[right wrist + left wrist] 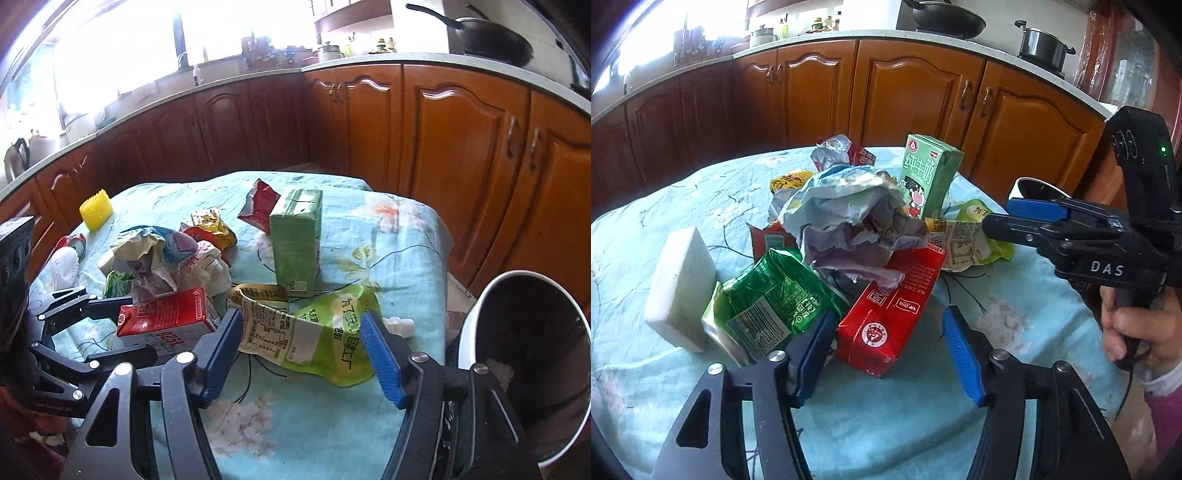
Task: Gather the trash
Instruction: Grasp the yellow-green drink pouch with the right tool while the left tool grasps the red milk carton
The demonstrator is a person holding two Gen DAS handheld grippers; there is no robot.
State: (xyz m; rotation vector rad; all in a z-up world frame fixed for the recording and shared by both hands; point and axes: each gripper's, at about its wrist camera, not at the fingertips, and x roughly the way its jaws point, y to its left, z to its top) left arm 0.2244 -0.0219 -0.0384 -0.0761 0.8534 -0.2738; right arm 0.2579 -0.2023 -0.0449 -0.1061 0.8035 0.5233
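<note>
From the left wrist camera, the left gripper (886, 350) has its ribbed blue pads spread wide at 6 o'clock; the red carton (892, 306), a glossy rectangular box lying on its side, sits between them, its near end close to the left pad; I cannot tell whether it touches. At 9 o'clock a white foam block (681, 288) stands on edge, with a crinkled green foil wrapper (768, 306) leaning just beside it; a crumpled pale paper wad (849, 218) tops the heap at centre; behind it, at 12 o'clock, a green milk carton (929, 175) stands upright. The right gripper (997, 218) reaches in from 3 o'clock, its tips at the edge of a limp lime-green pouch (971, 236); how far it is parted I cannot tell here. All lies on a wrinkled light-blue floral tablecloth (646, 369).

From the right wrist camera, the right gripper (301, 354) is spread, its pads either side of the lime-green pouch (325, 339), which lies flat and creased; the red carton (166, 314) is at 9 o'clock, the left gripper (122, 325) around it; the green milk carton (295, 240) stands at 12 o'clock; a round white bin with a dark inside (528, 369) tilts at 3 o'clock; a ridged yellow cup (96, 208) sits at 10 o'clock.
</note>
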